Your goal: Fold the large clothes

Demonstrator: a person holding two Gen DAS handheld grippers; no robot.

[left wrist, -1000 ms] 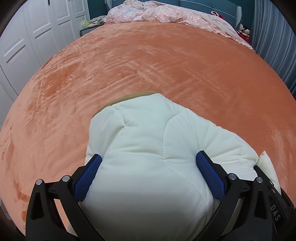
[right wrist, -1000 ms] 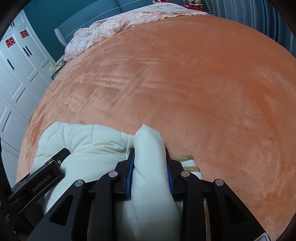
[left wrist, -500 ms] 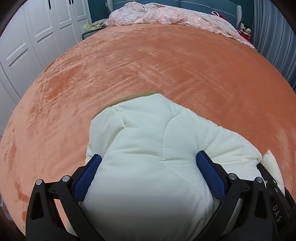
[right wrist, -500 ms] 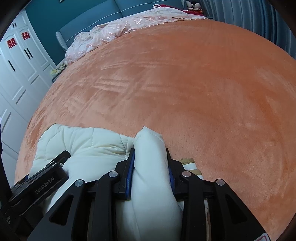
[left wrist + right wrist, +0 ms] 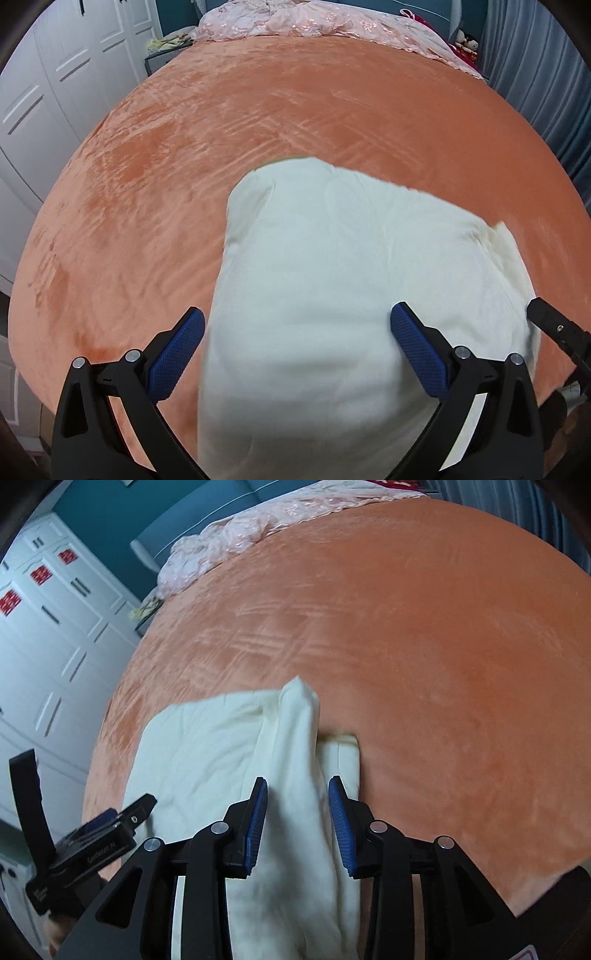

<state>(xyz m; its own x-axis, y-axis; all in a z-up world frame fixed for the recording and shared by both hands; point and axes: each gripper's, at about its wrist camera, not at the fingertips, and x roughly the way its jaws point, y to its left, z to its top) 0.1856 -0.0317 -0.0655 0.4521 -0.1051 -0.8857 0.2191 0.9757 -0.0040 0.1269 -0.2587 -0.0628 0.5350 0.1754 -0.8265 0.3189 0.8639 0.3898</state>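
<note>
A cream padded coat (image 5: 332,295), already bundled into a thick wad, sits at the near end of the bed, on its orange blanket (image 5: 332,110); the pink quilt (image 5: 314,18) heaped at the far end is well away from it. The left gripper (image 5: 295,343) straddles the widest part of the bundle with its blue pads spread wide. The right-hand pad lies against the cloth, while a sliver of blanket shows beside the left one, so it looks released rather than squeezing, likely there to steady the stack. The right gripper (image 5: 297,819) sits astride a raised ridge of the coat at the edge nearest the white wardrobe's (image 5: 55,646) opposite side; its jaws are opening, with the ridge between them but gaps showing beside both pads, so I would judge it is letting the fold go.

Compared with a second ago, the right pads, which then pinched the ridge tightly, now stand apart from it. Both cameras have pulled up and back: more of the bed shows and the coat looks smaller. The ridge has slumped and the picture is blurred with motion.
</note>
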